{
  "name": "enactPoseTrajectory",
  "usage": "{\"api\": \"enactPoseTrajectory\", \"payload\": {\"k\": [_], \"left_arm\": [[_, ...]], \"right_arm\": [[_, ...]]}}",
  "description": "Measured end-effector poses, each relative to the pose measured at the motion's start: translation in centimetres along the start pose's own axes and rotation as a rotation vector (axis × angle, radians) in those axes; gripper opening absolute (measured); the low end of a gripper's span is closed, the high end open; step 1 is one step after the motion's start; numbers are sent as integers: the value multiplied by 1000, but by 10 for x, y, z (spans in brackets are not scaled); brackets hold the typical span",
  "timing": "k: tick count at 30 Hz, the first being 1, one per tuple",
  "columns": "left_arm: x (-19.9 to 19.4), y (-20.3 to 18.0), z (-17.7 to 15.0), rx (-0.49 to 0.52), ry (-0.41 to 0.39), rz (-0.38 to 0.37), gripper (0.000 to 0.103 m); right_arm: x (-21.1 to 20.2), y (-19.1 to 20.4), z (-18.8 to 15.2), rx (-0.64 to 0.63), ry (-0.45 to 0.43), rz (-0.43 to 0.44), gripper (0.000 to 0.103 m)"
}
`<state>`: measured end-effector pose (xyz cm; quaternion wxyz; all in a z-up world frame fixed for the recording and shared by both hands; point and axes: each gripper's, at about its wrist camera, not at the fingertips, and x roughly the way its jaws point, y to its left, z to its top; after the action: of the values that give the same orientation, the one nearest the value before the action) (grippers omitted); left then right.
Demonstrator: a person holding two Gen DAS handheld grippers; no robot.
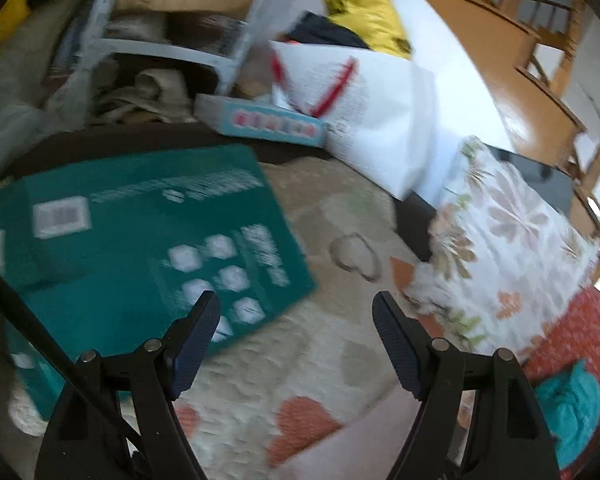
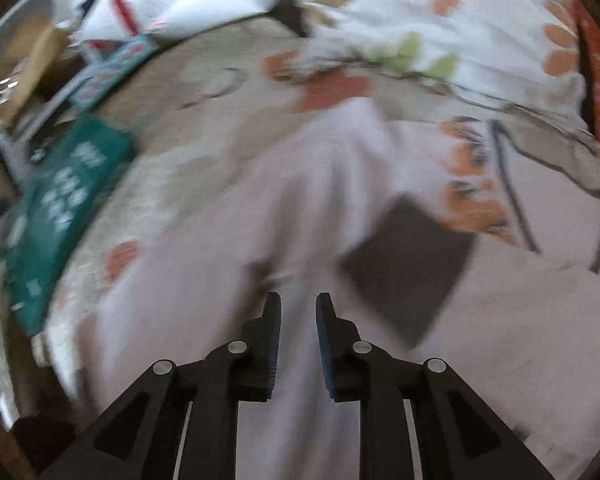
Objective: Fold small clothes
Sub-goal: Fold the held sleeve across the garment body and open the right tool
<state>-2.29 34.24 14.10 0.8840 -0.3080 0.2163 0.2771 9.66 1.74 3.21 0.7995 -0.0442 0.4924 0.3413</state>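
Observation:
A pale pink garment (image 2: pixel 300 216) with a dark square patch (image 2: pixel 408 268) lies spread on the patterned bedspread (image 2: pixel 204 128). My right gripper (image 2: pixel 298 306) hovers just above it with its jaws narrowly apart and nothing between them. The view is blurred. In the left wrist view only a corner of the pink garment (image 1: pixel 364 432) shows at the bottom. My left gripper (image 1: pixel 296 312) is wide open and empty above the bedspread (image 1: pixel 300 360), beside a teal box (image 1: pixel 140 240).
The teal cardboard box (image 2: pixel 60 208) lies at the left. A floral pillow (image 1: pixel 500 248) and a white shopping bag (image 1: pixel 364 108) stand at the back right. A teal cloth (image 1: pixel 572 404) sits on red fabric at the right. Cluttered shelves (image 1: pixel 160 40) rise behind.

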Motion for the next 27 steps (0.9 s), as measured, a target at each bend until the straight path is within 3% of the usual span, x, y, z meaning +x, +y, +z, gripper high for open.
{"api": "enactPoseTrajectory", "payload": {"k": [8,12,16,18,19,20,22,27], "left_arm": [[-35,76,25,-165,-145,193,81],[-43,88,28,-172,-176,222,81],[-39,84,26,-156,-155,214,81],[-38,79,24,-152,-147,201,81],[-35,73,23,-146,-144,198,81],[-34,68,22,-133,-141,195,81],[-30,54,19,-94,-128,186,81],[-17,4,0,36,-74,128,81]], "right_arm": [[-8,131,-59,-322,41,237,53],[6,183,-99,-586,37,158,58],[31,197,-108,-611,60,109,58],[43,196,-104,-562,70,85,38],[43,191,-96,-507,71,99,13],[38,184,-87,-445,84,138,7],[22,169,-72,-368,44,156,7],[-62,90,-24,-202,-141,67,7]]}}
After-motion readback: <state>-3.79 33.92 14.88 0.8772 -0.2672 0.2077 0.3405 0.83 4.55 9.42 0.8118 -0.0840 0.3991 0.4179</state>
